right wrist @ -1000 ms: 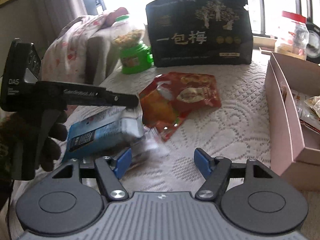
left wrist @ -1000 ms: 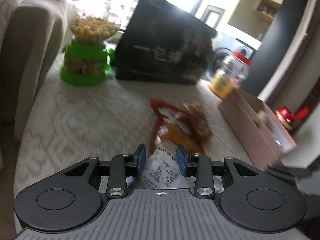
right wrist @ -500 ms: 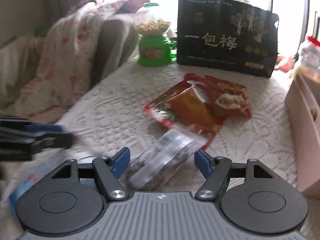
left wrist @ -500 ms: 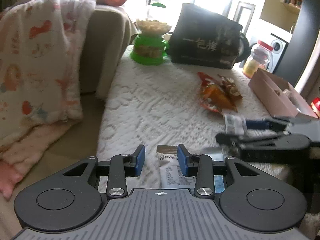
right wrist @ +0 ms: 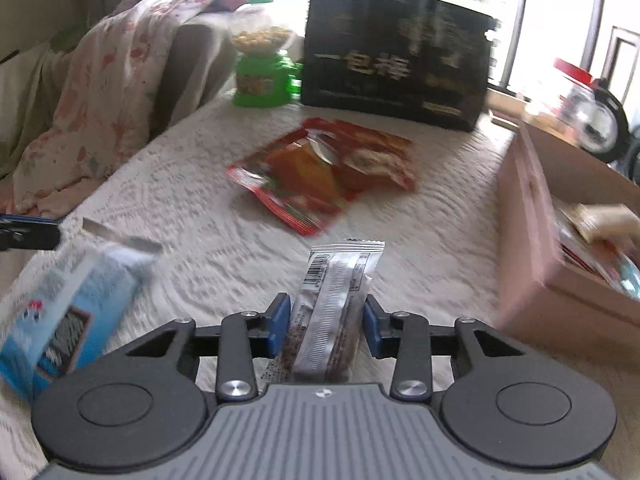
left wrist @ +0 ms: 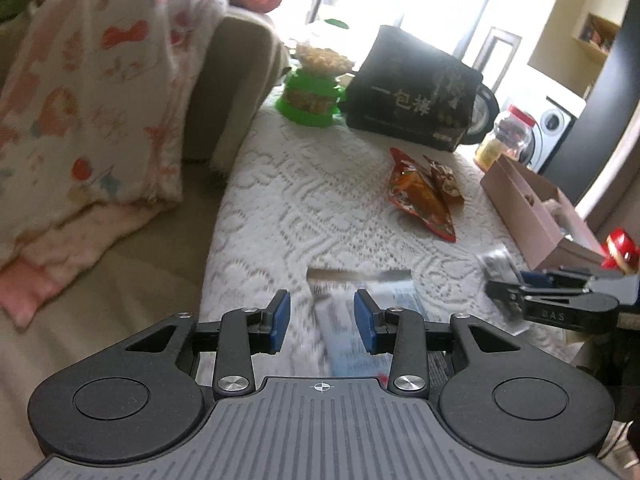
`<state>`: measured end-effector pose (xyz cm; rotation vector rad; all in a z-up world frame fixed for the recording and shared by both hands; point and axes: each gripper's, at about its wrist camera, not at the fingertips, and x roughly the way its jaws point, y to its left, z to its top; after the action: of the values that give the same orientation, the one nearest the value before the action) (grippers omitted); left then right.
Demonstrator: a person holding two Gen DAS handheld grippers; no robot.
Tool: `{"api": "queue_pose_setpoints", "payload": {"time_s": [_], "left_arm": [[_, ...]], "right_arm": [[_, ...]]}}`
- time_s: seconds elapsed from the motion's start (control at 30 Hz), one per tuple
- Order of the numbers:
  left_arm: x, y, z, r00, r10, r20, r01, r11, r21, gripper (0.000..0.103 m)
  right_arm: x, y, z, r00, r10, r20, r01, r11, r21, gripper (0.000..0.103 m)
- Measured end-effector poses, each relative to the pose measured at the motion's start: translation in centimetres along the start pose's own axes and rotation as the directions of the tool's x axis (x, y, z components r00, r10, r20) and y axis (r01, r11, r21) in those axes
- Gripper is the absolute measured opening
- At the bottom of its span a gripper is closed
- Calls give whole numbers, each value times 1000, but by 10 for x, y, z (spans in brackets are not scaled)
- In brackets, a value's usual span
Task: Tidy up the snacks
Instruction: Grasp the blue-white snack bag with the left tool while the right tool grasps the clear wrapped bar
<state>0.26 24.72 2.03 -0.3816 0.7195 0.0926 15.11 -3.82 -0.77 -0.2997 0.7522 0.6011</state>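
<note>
Near edge, right gripper (right wrist: 325, 330): just clamped shut on silver snack bar (right wrist: 334, 312)
Left gripper (left wrist: 322, 322): grasping blue packet (left wrist: 352, 340)
Far right: pink box (right wrist: 532, 240)

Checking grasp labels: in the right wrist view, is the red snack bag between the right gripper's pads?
No, a clear-wrapped snack bar sits there.

White lace-covered table (right wrist: 224, 208) bears red snack packets (right wrist: 320, 172), black bag (right wrist: 396, 56), seemingly pink box (right wrist: 532, 240).

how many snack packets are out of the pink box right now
3. The silver packet sits in the right gripper, the blue packet in the left gripper, and the red packet lies on the lace cloth. Others may be hidden.
</note>
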Motion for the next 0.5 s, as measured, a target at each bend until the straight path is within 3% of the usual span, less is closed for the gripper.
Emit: {"api": "queue_pose_setpoints", "payload": {"time_s": [0.2,0.3,0.4,0.5], "left_arm": [[7,-8,-14,996,-37,-78,33,998,-57,40],[23,-27,-10,994,-71,-82,69,997,-29,40],[39,-59,-6,988,-115,-103,121,991,55,40],[40,-96,-9,993,-83,-80,98,971,216,40]], "right_arm": [[-30,-30,-31,999,-30,29,28,998,52,38],[-40,-39,-46,999,-24,46,21,997,72,39],[-47,-44,-59,997,-30,73,23,996,87,43],[-53,-48,-69,993,-61,104,51,994,99,48]]}}
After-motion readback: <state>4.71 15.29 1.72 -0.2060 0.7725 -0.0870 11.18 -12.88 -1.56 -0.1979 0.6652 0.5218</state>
